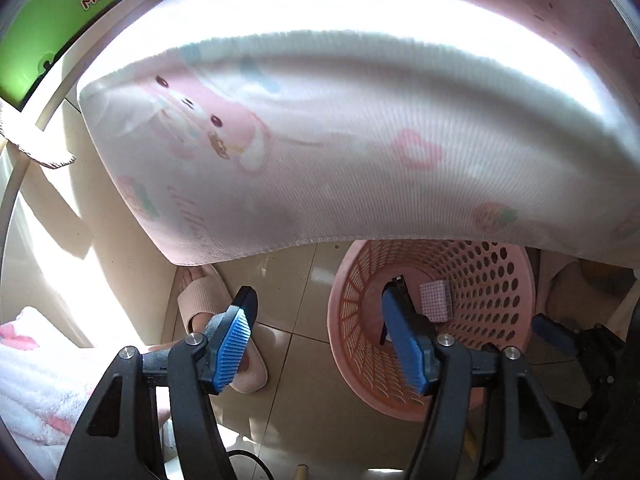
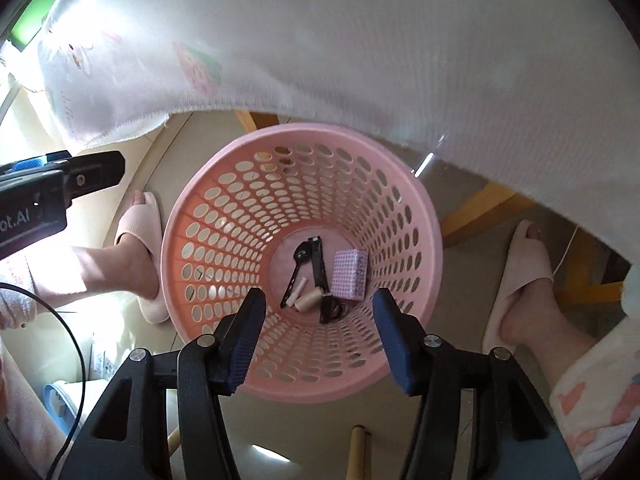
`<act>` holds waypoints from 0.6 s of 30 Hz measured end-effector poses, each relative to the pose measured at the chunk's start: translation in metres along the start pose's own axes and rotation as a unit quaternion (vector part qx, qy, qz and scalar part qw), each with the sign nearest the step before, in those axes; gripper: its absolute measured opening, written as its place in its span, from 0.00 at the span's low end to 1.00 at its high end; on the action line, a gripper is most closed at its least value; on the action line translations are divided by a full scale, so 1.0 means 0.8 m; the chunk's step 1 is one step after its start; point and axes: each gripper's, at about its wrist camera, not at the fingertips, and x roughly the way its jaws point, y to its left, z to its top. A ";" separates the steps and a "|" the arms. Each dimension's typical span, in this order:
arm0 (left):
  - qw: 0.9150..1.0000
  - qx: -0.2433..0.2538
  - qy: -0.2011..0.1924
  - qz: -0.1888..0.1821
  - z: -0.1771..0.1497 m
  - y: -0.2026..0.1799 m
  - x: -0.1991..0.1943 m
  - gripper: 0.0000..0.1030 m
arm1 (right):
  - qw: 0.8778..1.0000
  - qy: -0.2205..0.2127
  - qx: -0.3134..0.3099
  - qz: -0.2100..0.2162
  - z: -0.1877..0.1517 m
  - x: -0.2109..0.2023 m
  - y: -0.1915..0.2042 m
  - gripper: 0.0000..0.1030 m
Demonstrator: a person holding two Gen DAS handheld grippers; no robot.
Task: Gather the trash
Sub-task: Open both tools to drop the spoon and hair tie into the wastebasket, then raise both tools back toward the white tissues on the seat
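Observation:
A pink perforated plastic basket (image 2: 224, 216) stands on the tiled floor, under the edge of a cloth-covered table. At its bottom lie a small checked box (image 2: 351, 274), a beige thread spool (image 2: 310, 299), a black spoon-like piece (image 2: 298, 264) and other black bits. My right gripper (image 2: 318, 334) is open and empty, right above the basket's mouth. My left gripper (image 1: 316, 334) is open and empty, over the floor at the basket's (image 1: 492, 280) left rim; the checked box (image 1: 436, 300) shows there too. The left gripper's body (image 2: 60, 196) shows at the left of the right wrist view.
A white cloth with pink cartoon prints (image 1: 340, 140) hangs over the table edge above the basket. The person's feet in pink slippers (image 2: 140, 256) (image 2: 520, 280) stand on either side of it. Wooden table legs (image 2: 476, 208) stand behind. A green box (image 1: 60, 20) sits far left.

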 end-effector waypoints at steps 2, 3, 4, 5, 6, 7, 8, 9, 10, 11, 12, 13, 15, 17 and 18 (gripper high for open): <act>1.000 0.006 -0.026 -0.004 -0.001 0.003 -0.024 0.73 | 0.999 -0.040 0.005 -0.025 0.001 -0.021 0.001 0.57; 0.999 0.002 -0.042 -0.006 -0.001 0.007 -0.038 0.77 | 0.998 -0.057 0.005 -0.030 0.003 -0.032 0.001 0.57; 0.998 -0.004 -0.055 -0.007 -0.002 0.011 -0.049 0.83 | 0.997 -0.073 0.005 -0.031 0.004 -0.043 0.000 0.57; 0.998 -0.010 -0.066 -0.010 -0.002 0.016 -0.058 0.83 | 0.996 -0.087 0.006 -0.032 0.006 -0.052 -0.001 0.58; 0.997 -0.014 -0.076 -0.012 0.000 0.021 -0.067 0.83 | 0.994 -0.100 0.008 -0.032 0.007 -0.062 -0.002 0.59; 0.996 -0.014 -0.085 -0.010 0.001 0.024 -0.073 0.83 | 0.993 -0.112 0.010 -0.032 0.008 -0.071 -0.003 0.63; 0.996 -0.014 -0.093 -0.005 0.002 0.025 -0.078 0.83 | 0.992 -0.122 0.012 -0.031 0.010 -0.080 -0.004 0.66; 0.995 -0.014 -0.103 0.000 0.004 0.027 -0.083 0.83 | 0.991 -0.133 0.013 -0.031 0.010 -0.088 -0.006 0.66; 0.994 -0.015 -0.108 0.001 0.006 0.029 -0.087 0.83 | 0.989 -0.141 0.015 -0.031 0.012 -0.095 -0.007 0.67; 0.994 -0.019 -0.108 -0.002 0.008 0.031 -0.090 0.83 | 0.988 -0.148 0.018 -0.030 0.014 -0.102 -0.009 0.69; 0.994 -0.023 -0.109 -0.010 0.008 0.035 -0.094 0.83 | 0.988 -0.153 0.020 -0.024 0.015 -0.109 -0.009 0.71; 0.993 -0.026 -0.111 -0.016 0.008 0.038 -0.098 0.83 | 0.988 -0.153 0.023 -0.019 0.015 -0.115 -0.010 0.71; 0.992 -0.027 -0.119 -0.009 0.007 0.043 -0.106 0.83 | 0.990 -0.139 0.020 -0.014 0.013 -0.131 -0.006 0.71; 0.990 -0.023 -0.137 0.006 0.004 0.048 -0.118 0.87 | 0.986 -0.165 -0.008 0.002 0.008 -0.156 0.003 0.71; 0.989 -0.020 -0.147 0.011 0.004 0.049 -0.126 0.89 | 0.983 -0.180 -0.019 -0.007 0.006 -0.168 0.007 0.71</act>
